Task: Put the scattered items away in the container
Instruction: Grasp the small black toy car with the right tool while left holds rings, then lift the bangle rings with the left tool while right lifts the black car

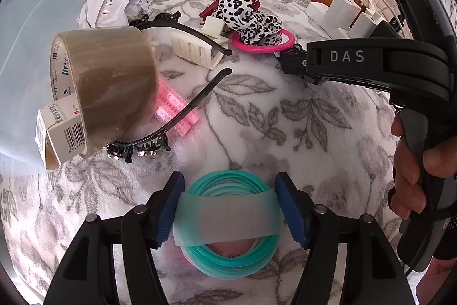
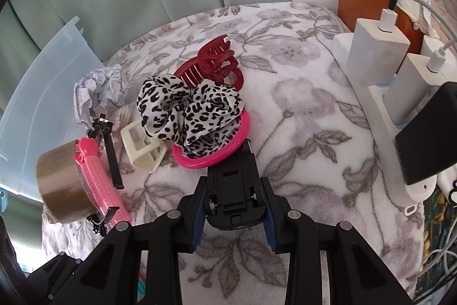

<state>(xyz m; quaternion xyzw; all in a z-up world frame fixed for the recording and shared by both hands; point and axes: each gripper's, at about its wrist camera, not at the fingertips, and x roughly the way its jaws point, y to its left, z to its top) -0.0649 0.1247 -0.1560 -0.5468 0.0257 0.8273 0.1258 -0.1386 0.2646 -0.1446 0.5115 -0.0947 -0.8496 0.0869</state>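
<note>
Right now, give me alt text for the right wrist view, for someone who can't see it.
The right claw is shut on a black folding stand lying on a floral blanket. Beyond it a leopard-print scrunchie rests on a pink ring, with a dark red hair clip behind; a clear plastic bin stands at left.

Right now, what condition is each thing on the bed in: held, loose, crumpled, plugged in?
Teal coil: between the left gripper's pads, banded.
Black holder: clamped in the right gripper.
Tape roll: tipped on edge, loose.
Paper: crumpled.
Spotted scrunchie: lying on the pink ring.
Red claw clip: loose, untouched.
Cream clip: loose.
Chargers: plugged in.
Clear bin: open.
</note>
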